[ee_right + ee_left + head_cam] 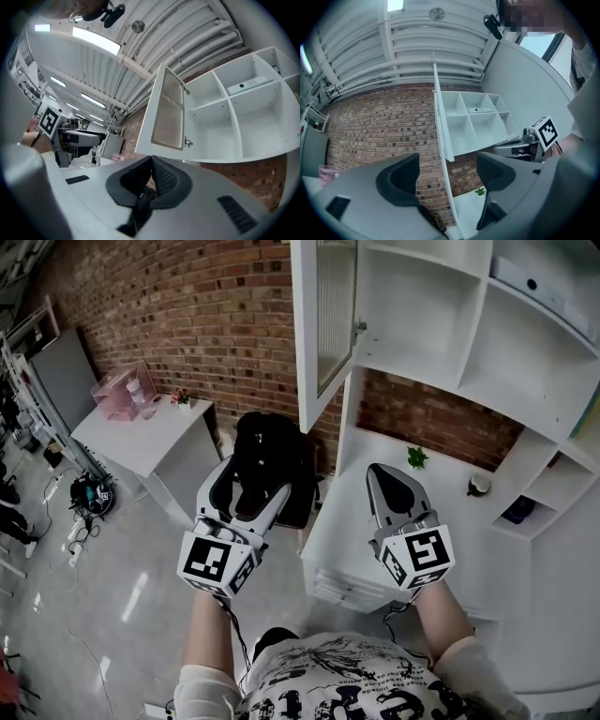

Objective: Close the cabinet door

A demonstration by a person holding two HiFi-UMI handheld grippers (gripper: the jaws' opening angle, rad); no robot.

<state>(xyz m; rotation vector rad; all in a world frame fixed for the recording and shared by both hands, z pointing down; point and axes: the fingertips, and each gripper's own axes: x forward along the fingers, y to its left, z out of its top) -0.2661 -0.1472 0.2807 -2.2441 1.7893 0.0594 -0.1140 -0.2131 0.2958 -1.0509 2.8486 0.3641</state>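
The white wall cabinet [427,324] stands with its left door [323,324] swung out towards me; the door has a ribbed glass panel. My left gripper [251,479] is open and empty, below the door and left of it. In the left gripper view the door [440,140] shows edge-on between the open jaws of my left gripper [447,176], some way off. My right gripper [386,474] is shut on nothing, below the open shelves. In the right gripper view the door [168,112] hangs above the closed right gripper [151,171]. Neither gripper touches the door.
A white desk [375,540] under the cabinet carries a small plant [417,457] and a cup [479,485]. A black chair [272,460] stands at the desk's left. Further left, a white side table [141,437] holds a pink box [122,390]. A brick wall [187,315] is behind.
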